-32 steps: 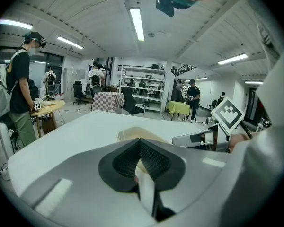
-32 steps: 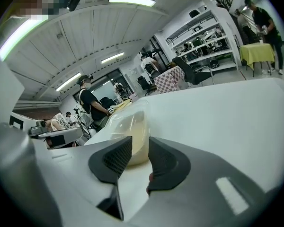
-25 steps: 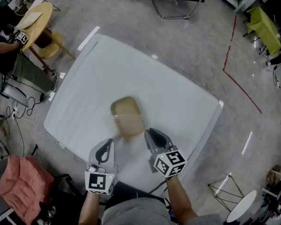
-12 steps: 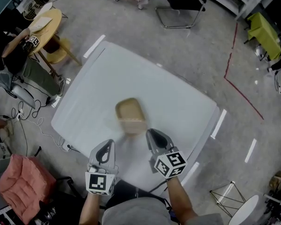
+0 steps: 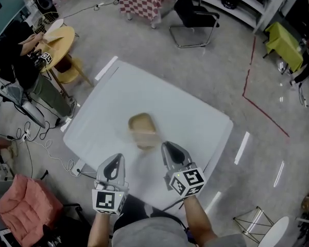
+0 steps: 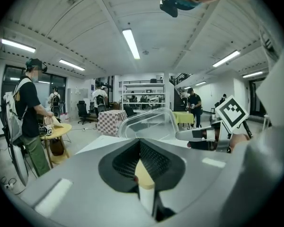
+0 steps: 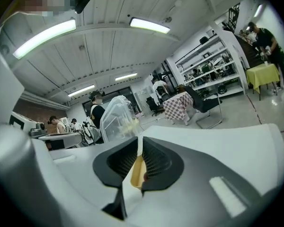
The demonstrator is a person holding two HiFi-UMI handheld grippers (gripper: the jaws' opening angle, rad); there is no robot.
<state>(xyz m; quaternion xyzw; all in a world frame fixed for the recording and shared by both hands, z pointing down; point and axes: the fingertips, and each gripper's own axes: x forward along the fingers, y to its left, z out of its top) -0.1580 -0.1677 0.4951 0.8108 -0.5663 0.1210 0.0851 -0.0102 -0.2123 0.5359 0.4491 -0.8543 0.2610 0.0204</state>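
Your left tool (image 5: 116, 159): low on your left, pointing forward, jaws pinched on the tan rim of the container (image 5: 141, 129) | your right tool (image 5: 169, 147): slightly farther ahead, angled inward, jaws pinched on that rim too | your left forearm (image 5: 100, 229) and right forearm (image 5: 196, 224): bare, extended forward from your torso.

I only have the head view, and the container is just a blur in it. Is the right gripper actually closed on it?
Observer: Yes. In the right gripper view the right gripper has its jaws shut on the tan edge of the container.
Operator: And the left one?
Observer: The left gripper also pinches a tan edge, seen in its own view.
Operator: Is the lid down?
Observer: No, the clear lid stands raised beyond the jaws.
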